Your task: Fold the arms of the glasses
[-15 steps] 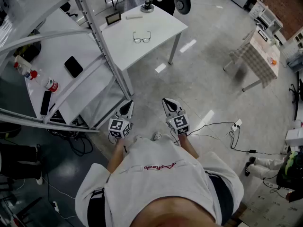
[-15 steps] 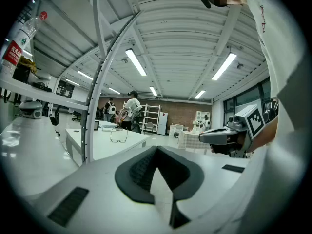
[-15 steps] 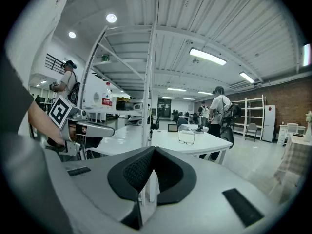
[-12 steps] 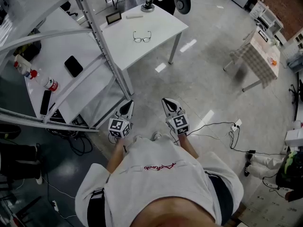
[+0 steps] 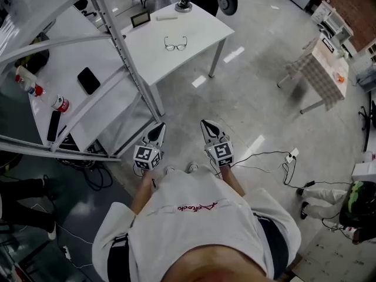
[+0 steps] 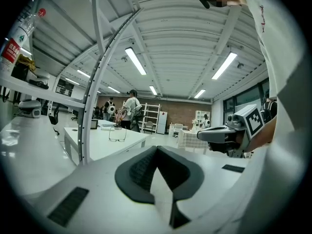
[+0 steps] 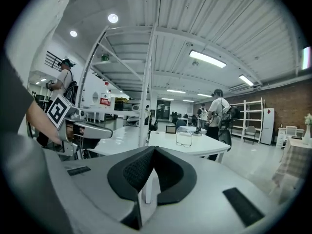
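Observation:
A pair of glasses [image 5: 175, 44] with its arms unfolded lies on a white table [image 5: 200, 37] far ahead; it also shows small in the left gripper view [image 6: 117, 133] and the right gripper view [image 7: 184, 138]. My left gripper [image 5: 157, 133] and right gripper [image 5: 210, 129] hang close to the person's body above the floor, well short of the table. Both are shut with nothing between the jaws. In the left gripper view the right gripper [image 6: 201, 135] shows at the right; in the right gripper view the left gripper [image 7: 108, 131] shows at the left.
A white metal rack frame [image 5: 120, 40] stands between me and a second table [image 5: 111, 75] at the left, which holds a black phone [image 5: 88, 80] and bottles [image 5: 59, 104]. A small frame [image 5: 140, 19] and a stand [image 5: 183, 6] sit on the glasses' table. Cables [image 5: 270, 157] lie on the floor at the right.
The view has shifted slightly; both grippers keep their places, shut. A person at the lower right has moved a little.

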{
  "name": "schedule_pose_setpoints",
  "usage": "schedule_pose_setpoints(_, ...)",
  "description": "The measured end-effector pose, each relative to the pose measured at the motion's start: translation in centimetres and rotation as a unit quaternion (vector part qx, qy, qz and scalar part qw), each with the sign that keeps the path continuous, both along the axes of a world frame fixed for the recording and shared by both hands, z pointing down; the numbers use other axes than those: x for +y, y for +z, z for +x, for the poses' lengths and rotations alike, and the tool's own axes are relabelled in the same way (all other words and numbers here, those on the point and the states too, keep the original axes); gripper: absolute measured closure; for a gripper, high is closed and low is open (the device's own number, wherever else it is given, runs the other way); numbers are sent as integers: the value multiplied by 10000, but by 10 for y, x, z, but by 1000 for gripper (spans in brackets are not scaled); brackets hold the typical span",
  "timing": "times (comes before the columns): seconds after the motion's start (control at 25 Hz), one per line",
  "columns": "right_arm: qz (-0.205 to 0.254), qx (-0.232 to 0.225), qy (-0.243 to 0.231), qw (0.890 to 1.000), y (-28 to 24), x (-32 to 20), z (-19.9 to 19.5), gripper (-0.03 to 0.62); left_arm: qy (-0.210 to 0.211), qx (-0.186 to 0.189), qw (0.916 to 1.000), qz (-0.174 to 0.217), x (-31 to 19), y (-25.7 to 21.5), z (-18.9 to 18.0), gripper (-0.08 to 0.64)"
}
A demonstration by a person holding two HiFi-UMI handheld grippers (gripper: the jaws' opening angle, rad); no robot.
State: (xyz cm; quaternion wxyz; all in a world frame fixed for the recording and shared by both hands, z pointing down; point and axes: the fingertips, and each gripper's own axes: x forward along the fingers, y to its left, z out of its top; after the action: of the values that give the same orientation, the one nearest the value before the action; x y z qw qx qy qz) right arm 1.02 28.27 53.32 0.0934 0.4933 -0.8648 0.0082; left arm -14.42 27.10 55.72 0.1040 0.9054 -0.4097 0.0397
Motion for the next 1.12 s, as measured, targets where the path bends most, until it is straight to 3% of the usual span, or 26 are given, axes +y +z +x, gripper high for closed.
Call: schedule_pose_setpoints(1.12,-13,-140,-473,9988,18,-43,66,584,-291,-163,9993,-163,-33,18,79,534)
